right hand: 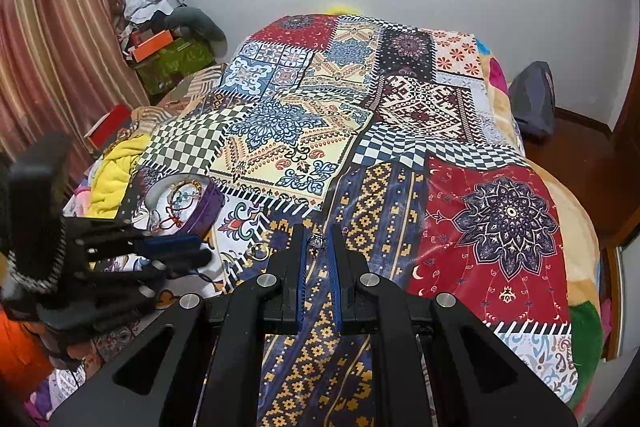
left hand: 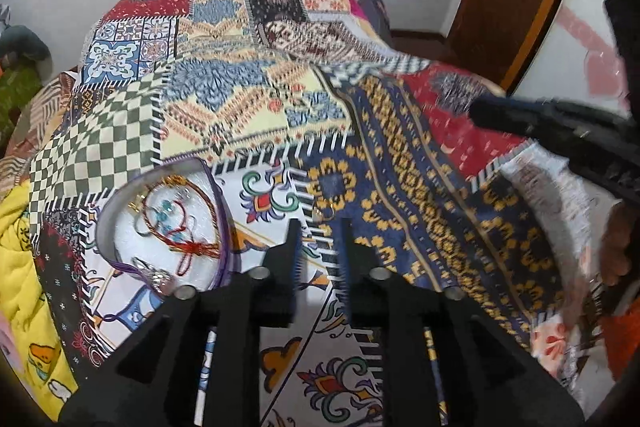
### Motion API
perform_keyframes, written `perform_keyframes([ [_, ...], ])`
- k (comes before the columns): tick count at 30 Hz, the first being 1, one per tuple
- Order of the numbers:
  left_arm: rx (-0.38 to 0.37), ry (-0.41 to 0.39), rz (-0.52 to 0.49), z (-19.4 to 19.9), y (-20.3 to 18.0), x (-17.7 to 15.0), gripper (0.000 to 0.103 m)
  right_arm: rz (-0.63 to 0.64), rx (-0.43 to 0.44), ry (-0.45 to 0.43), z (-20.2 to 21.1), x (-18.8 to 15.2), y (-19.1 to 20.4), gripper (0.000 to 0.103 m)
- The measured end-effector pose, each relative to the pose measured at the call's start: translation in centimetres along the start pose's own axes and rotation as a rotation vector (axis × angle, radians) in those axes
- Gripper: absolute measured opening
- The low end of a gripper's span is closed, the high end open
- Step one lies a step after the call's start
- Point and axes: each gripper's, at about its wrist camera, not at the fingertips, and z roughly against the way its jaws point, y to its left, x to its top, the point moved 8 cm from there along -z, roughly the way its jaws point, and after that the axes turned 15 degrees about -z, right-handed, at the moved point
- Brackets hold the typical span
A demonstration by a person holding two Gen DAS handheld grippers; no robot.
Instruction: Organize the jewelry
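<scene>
Pinching a small silver jewelry piece mid-frame, right gripper nearly closed for carrying to round purple tin; left gripper parted, empty.

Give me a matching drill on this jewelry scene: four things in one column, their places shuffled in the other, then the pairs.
Things:
1. gold ring
2. silver trinket
3. red cord bracelet
4. yellow blanket

Places:
A. inside the purple tin
B. between the tips of the right tongs
C. on the quilt, just ahead of the left tongs
D. bunched beside the quilt, beyond the tin

Pairs: 1-C, 2-B, 3-A, 4-D
</scene>
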Motion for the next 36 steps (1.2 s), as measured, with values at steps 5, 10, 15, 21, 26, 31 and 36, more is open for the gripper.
perform_keyframes([
  [5, 0.015, 0.063, 0.004, -3.1, -0.5, -0.1, 0.020, 0.000, 0.005, 0.008, -0.1, -0.3, -0.4, 0.009],
  [10, 0.031, 0.097, 0.021, -5.6, -0.3, 0.0, 0.020, -0.014, 0.009, 0.012, -0.3, -0.5, -1.3, 0.009],
  [15, 0.059, 0.079, 0.026, -6.1, 0.0, 0.3, 0.009, -0.035, 0.015, 0.024, -0.8, -0.7, -2.0, 0.009],
  [21, 0.064, 0.064, 0.022, -5.1, 0.0, -0.1, 0.008, -0.033, 0.029, 0.034, -1.0, -1.0, -1.6, 0.009],
  [26, 0.075, 0.018, 0.040, -2.2, 0.6, -0.4, 0.008, -0.015, 0.036, 0.026, -0.6, -0.7, -0.2, 0.009],
  [31, 0.104, -0.054, 0.069, 1.7, 2.3, -0.3, 0.008, 0.017, 0.053, 0.011, -0.3, 0.2, 2.0, 0.009],
  [36, 0.157, -0.118, 0.109, 5.6, 5.6, -0.5, 0.008, 0.051, 0.084, -0.003, -0.5, 1.1, 4.9, 0.009],
])
